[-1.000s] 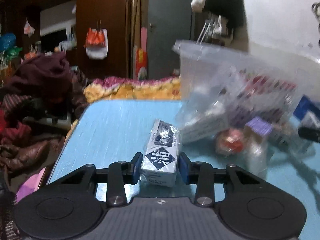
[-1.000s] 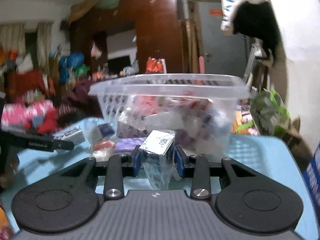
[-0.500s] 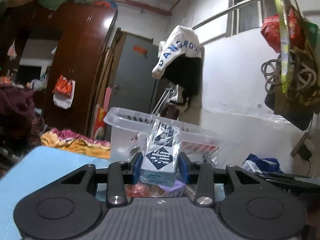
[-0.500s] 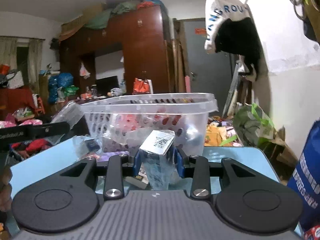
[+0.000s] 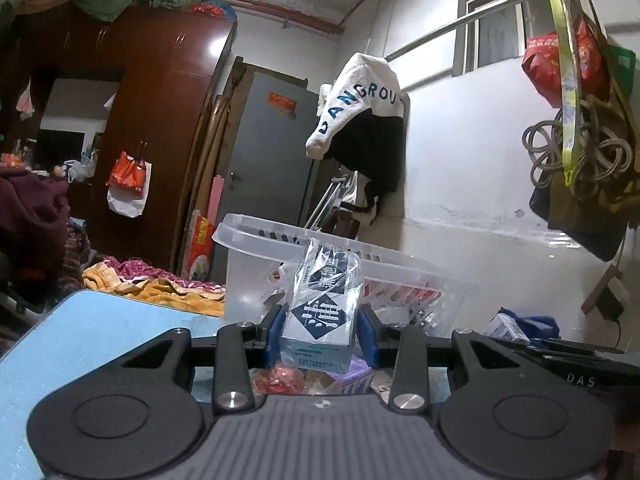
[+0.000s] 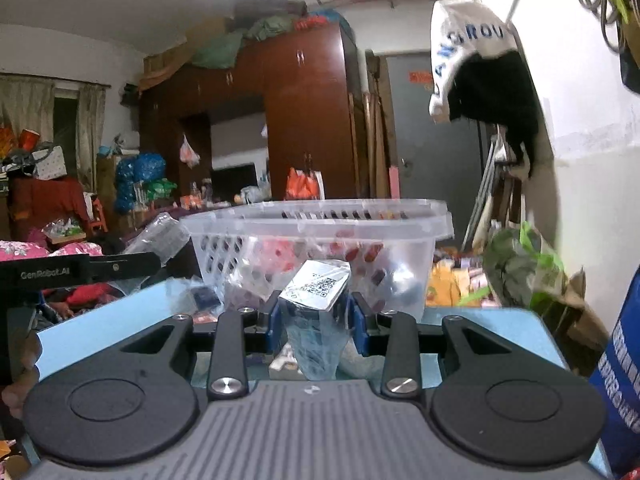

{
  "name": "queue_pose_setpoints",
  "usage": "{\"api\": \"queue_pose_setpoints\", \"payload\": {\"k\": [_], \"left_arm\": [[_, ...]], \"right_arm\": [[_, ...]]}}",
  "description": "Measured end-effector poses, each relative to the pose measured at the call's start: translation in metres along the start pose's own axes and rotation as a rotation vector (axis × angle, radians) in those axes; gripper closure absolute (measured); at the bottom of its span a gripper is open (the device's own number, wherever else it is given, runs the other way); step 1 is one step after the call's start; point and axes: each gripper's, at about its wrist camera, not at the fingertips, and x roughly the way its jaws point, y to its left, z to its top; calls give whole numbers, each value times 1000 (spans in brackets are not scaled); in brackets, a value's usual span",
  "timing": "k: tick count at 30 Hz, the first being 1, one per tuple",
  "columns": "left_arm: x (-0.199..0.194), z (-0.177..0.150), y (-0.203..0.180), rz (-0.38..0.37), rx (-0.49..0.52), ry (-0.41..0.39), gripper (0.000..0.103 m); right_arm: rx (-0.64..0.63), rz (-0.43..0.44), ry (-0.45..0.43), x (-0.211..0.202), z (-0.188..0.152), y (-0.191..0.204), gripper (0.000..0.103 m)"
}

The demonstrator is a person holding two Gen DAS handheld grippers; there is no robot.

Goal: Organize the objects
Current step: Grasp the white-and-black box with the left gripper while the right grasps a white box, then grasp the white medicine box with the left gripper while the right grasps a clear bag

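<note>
My left gripper (image 5: 321, 330) is shut on a white and navy box wrapped in clear film (image 5: 324, 312), held up off the light blue table (image 5: 100, 328) just in front of the clear plastic basket (image 5: 256, 240). My right gripper (image 6: 315, 316) is shut on a small pack in clear wrap with a QR-code label (image 6: 316, 286), also raised before the clear plastic basket (image 6: 320, 220). The basket holds several red and white packets. The left gripper body (image 6: 80, 268) shows at the left of the right wrist view.
Loose packets and a red round item (image 5: 280, 378) lie on the table below the left gripper. A blue bag (image 6: 624, 360) stands at the right edge. Green bags (image 6: 520, 268), clothes and a wardrobe (image 6: 304, 120) lie beyond the table.
My left gripper swung right and lifted its box from the tabletop to face the basket and wall. The right gripper tilted slightly upward, still holding its pack.
</note>
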Motion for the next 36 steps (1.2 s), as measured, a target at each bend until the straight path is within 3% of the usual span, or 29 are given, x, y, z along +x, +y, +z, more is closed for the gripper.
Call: {"api": "queue_pose_setpoints", "payload": {"k": [4,6,9,12,13,14,15,16,17,19,22,24,25,27,30,34,36], "left_arm": [[-10,24,-10,-52,25,-69,60],[-3,55,-19,-65,39,-76,60],[28,98,-30,-10,65,-25,60],[70,117,-27,35,44,62,59],[83,118,-25,43,47,102,58],[98,117,-22,40,44,142,48],[111,115,-18,37,38,176,29],[120,112,-16,55,28,201,24],[124,110,-14,82,18,222,24],[114,107,-12,69,7,218,24],[70,100,-12,1,18,154,22],[39,88,-13,-14,75,125,6],[30,81,-12,-6,101,132,4],[26,65,-6,34,114,184,3],[41,46,18,73,49,280,4],[62,35,52,85,-111,368,5],[66,31,60,77,-141,386,5]], "right_arm": [[11,48,-108,-14,35,4,66],[-32,-4,-133,-4,72,7,65],[-92,-76,-34,40,116,2,66],[-86,-109,55,83,129,-10,65],[-96,-126,81,94,129,-10,62],[-109,-152,108,104,128,-10,48],[-115,-180,124,109,125,-8,36],[-121,-198,127,110,123,-6,13],[-126,-204,110,105,120,-3,1],[-117,-180,62,83,118,0,0],[4,-107,-5,36,109,-9,0],[50,-47,-36,10,91,-14,0],[66,-54,-15,5,77,-16,0],[107,-102,137,18,55,-22,0],[225,-134,315,48,27,-39,0],[344,-114,412,77,11,-53,0],[373,-109,435,86,6,-56,0]]}}
